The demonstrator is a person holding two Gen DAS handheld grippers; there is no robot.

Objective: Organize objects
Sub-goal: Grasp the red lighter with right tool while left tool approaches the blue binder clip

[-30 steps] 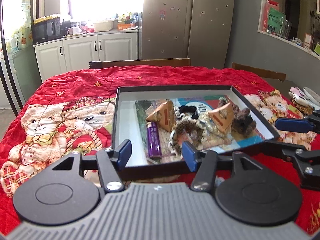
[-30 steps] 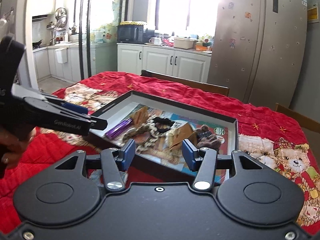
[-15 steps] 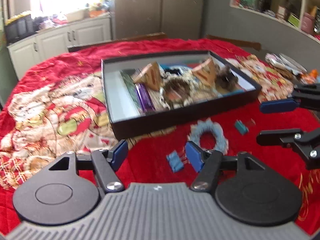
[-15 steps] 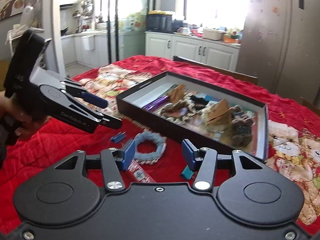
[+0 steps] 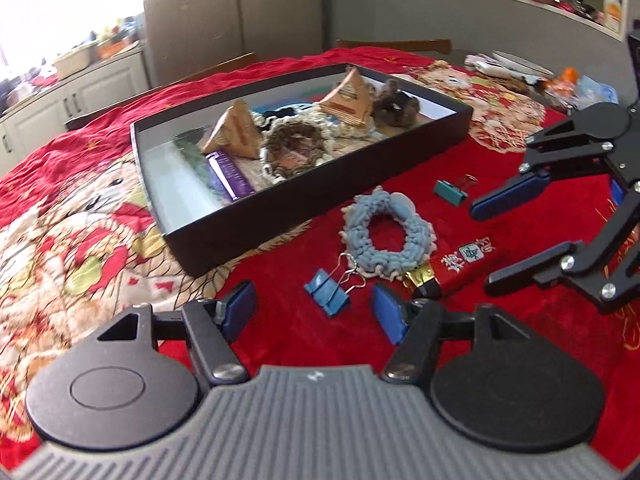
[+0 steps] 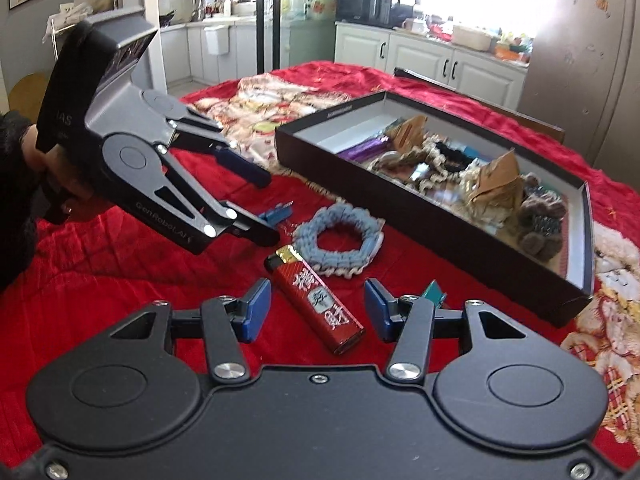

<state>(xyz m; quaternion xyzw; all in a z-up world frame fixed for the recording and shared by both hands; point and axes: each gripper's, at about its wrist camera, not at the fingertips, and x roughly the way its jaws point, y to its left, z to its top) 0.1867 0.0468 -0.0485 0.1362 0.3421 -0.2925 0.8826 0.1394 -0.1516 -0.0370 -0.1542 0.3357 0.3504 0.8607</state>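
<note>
Loose on the red cloth (image 5: 288, 344), just near of the black box (image 5: 320, 204): a pale blue knitted scrunchie (image 5: 386, 236) with cream edging, lying flat as a ring. Beside it on the right wrist view, a red lighter (image 6: 318, 300) with a gold cap and white characters, lying slantwise, cap end almost touching the scrunchie. Two binder clips as well: a blue clip (image 5: 326, 292) with wire handles to the scrunchie's near left, a teal clip (image 5: 450, 192) to its far right in the left wrist view.

Inside the box, a heap: two tan paper pyramids (image 5: 234, 132), a purple bar (image 5: 230, 174), a brown-and-cream crocheted ring (image 5: 294, 146), a dark fuzzy lump (image 5: 396, 106) at the far right end. Box wall between the loose things and the heap. Bear-print patches on the cloth to the left and far right. White cabinets (image 6: 424, 56) and a grey fridge (image 5: 240, 12) beyond the table.

Left gripper (image 5: 314, 312) released, jaws having just widened, blue clip lying on the cloth between the pads, untouched by either. Right gripper (image 6: 316, 308) also released, held wide, hanging over the lighter, pads on either side of it, not pressing. A hand (image 6: 60, 176) in a dark sleeve around the left gripper's handle.
</note>
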